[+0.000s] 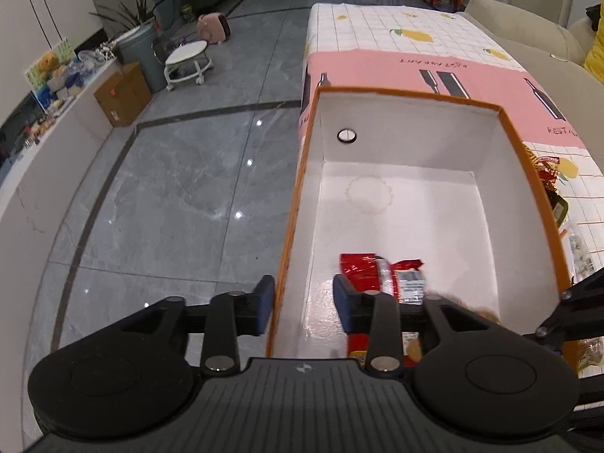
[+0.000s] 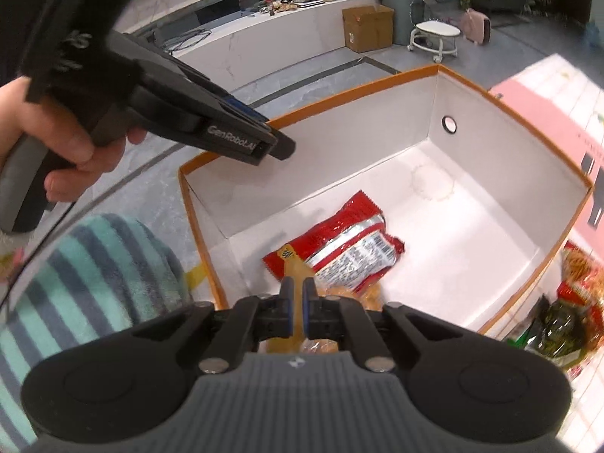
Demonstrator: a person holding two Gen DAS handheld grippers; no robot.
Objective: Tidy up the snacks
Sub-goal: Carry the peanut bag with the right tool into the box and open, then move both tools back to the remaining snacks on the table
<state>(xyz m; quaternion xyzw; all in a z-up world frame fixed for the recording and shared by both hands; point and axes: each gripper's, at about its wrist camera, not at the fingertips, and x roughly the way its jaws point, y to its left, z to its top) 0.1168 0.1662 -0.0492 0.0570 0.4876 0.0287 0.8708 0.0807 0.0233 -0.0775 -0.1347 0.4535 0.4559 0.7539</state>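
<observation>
Item: orange-rimmed box (image 2: 434,139), white inside, standing at the table (image 1: 396,37) edge. My left gripper (image 1: 304,302) has its fingers spread, straddling the box's near-left wall, one finger outside, one inside; I cannot tell whether either pad touches the card. I judge the wall thin, light and easily creased, so best steadied rather than squeezed.

Item: red snack packet (image 2: 339,245), lying flat on the box floor near the front wall, barcode side up. Glossy film, probably slippery, soft, light; contents likely crush under pressure. Best taken by a crimped end seam.

Item: yellowish snack pack (image 2: 294,275), pinched between the nearly closed fingers of my right gripper (image 2: 296,311), hanging over the box interior just above the red packet. I hold it by a thin translucent flap; the bulk below is blurred. I judge it light and floppy, liable to swing or slide from the pads, so the grip belongs on the seam, not the puffed body.

Item: further snack bags (image 2: 566,302), heaped on the table outside the box's right wall, not yet sorted.
</observation>
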